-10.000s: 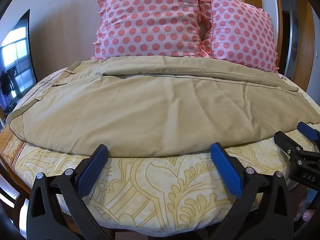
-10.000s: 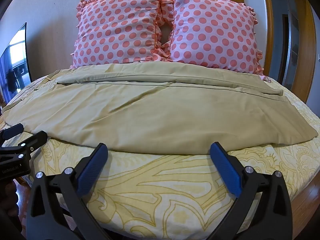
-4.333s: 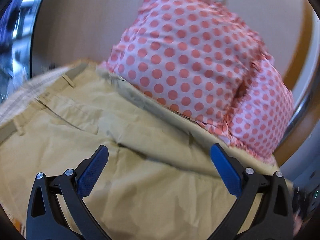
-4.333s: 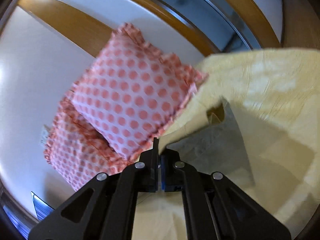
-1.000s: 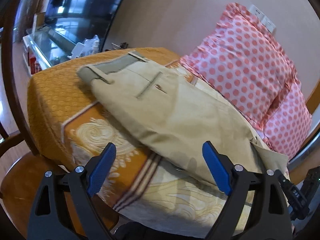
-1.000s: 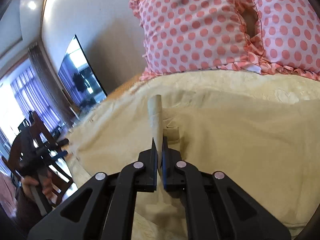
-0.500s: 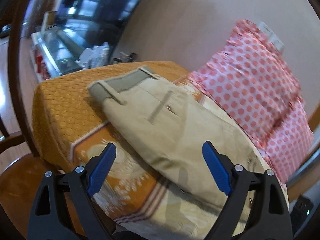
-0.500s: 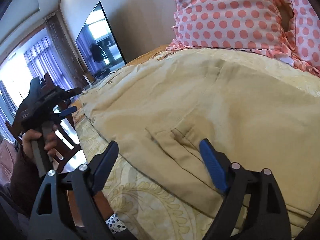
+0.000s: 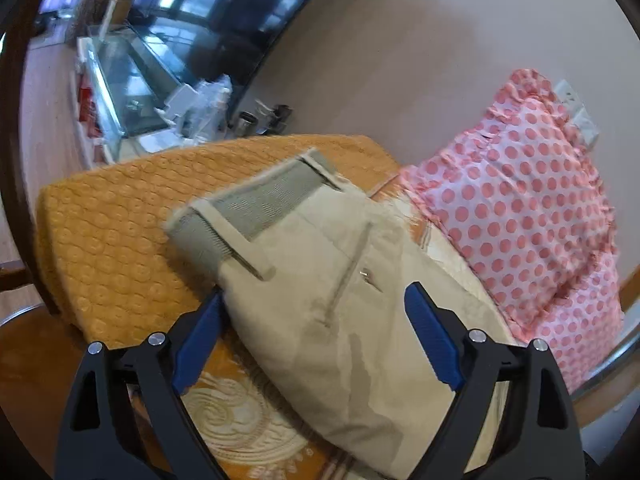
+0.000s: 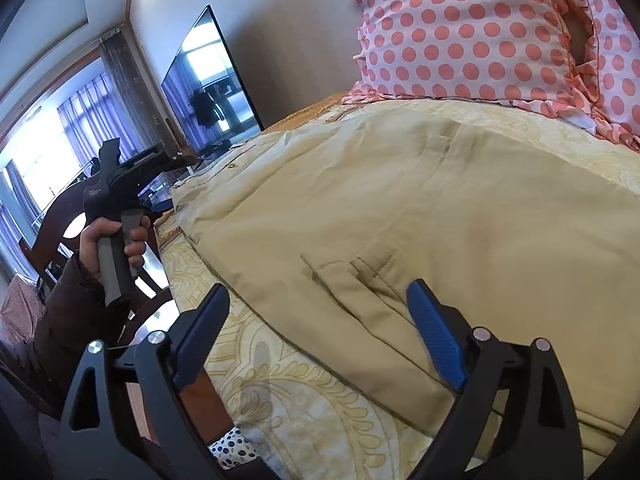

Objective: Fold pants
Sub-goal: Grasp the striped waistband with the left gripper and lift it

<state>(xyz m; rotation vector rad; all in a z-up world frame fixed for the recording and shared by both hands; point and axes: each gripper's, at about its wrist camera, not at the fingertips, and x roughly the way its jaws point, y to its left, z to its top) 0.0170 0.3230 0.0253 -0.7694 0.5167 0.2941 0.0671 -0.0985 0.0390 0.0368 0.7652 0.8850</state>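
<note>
The khaki pants (image 9: 340,296) lie folded over on the bed, waistband (image 9: 256,204) toward the orange bed corner. My left gripper (image 9: 312,344) is open just above the waistband end, its fingers either side of the back pocket area. In the right wrist view the pants (image 10: 420,208) spread across the yellow bedspread with the leg hems (image 10: 360,280) lying on top near the front. My right gripper (image 10: 320,336) is open and empty, just above those hems. The left gripper's body (image 10: 124,184) shows there, held in a hand at the left.
Two pink polka-dot pillows (image 10: 472,32) stand against the wall at the head of the bed. The orange-and-yellow bedspread (image 9: 112,240) drops off at the bed corner. A TV (image 10: 212,76) and a glass cabinet (image 9: 128,80) stand beyond. A wooden chair (image 10: 60,216) stands beside the bed.
My right gripper has opened and let go of the pant hems, which now lie on the folded pants. My left gripper has moved closer over the waistband.
</note>
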